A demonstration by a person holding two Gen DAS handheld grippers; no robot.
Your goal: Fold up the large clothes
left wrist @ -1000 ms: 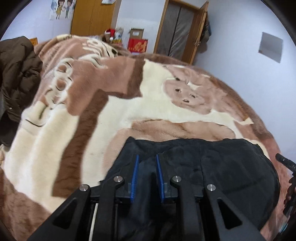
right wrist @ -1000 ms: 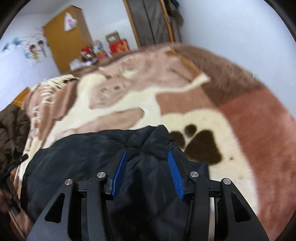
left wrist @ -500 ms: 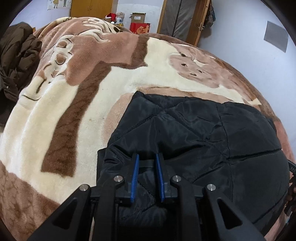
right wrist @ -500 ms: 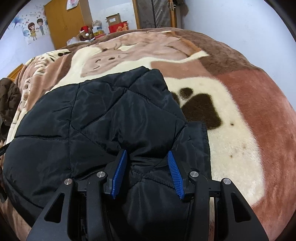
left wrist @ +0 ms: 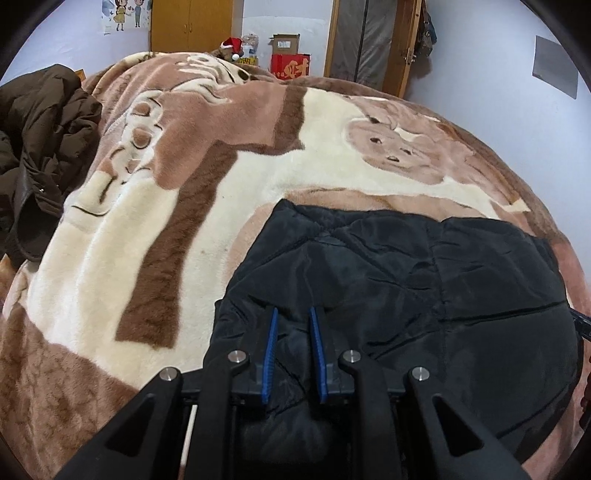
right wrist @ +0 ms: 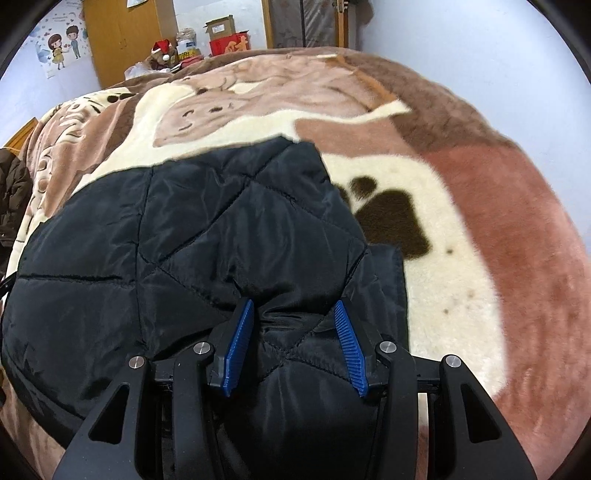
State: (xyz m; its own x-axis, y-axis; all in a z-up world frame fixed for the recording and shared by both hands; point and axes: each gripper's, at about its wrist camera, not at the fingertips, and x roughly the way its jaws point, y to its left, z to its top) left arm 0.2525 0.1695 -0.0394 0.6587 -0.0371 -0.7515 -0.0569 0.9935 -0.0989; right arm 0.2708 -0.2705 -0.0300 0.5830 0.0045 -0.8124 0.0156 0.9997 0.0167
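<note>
A black quilted jacket [left wrist: 424,280] lies folded on the bed blanket [left wrist: 129,240]; it also shows in the right wrist view [right wrist: 184,240]. My left gripper [left wrist: 293,314] sits over the jacket's near left edge, its blue pads close together with a fold of jacket fabric between them. My right gripper [right wrist: 293,308] sits over the jacket's near right edge, its pads wider apart, with bunched jacket fabric between them. The near hem is hidden under both grippers.
A brown coat [left wrist: 40,147] is heaped at the bed's left side. The brown and cream blanket [right wrist: 461,221] lies bare beyond and beside the jacket. A wardrobe [left wrist: 192,27], boxes [left wrist: 290,62] and a door [left wrist: 369,40] stand at the far wall.
The jacket's far half has come down flat onto the blanket and now lies spread. Both grippers stay at its near edge; the left pads have opened slightly.
</note>
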